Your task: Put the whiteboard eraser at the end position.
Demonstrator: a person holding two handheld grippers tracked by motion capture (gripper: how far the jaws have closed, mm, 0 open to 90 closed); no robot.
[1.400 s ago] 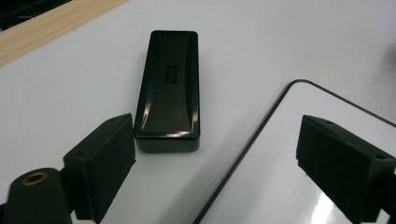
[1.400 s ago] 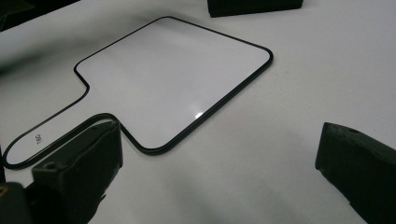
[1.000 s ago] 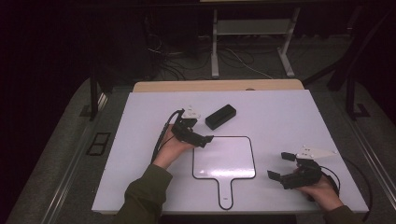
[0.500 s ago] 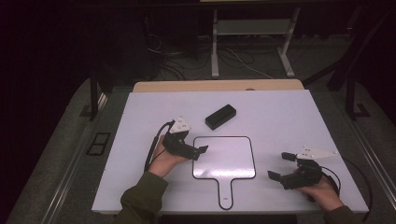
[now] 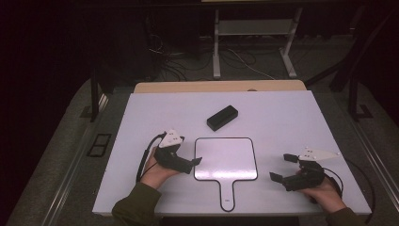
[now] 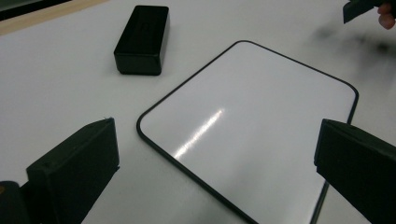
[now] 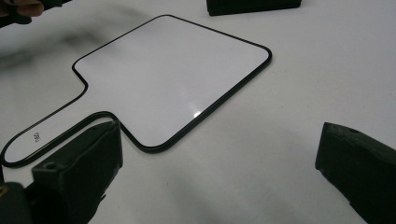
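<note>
A white paddle-shaped board [image 5: 226, 157] with a black rim lies flat at the table's middle, its handle toward the front edge. A black block [image 5: 222, 117] rests just behind it. My left gripper [image 5: 192, 165] is open at the board's left edge; the left gripper view has the board [image 6: 252, 126] and block [image 6: 140, 39] ahead of the wide-spread jaws. My right gripper [image 5: 282, 167] is open on the table right of the board; in its own view the board [image 7: 173, 70] lies ahead and the block [image 7: 252, 5] is at the top edge. Both hold nothing.
The white tabletop [image 5: 291, 117] has bare room at the back and on both sides. A wooden strip [image 5: 221, 86] runs along its far edge. Beyond it the floor carries cables and a metal stand [image 5: 254, 47].
My left gripper has drawn back from near the black block toward the front, and now sits by the board's left edge. The right gripper has stayed where it was.
</note>
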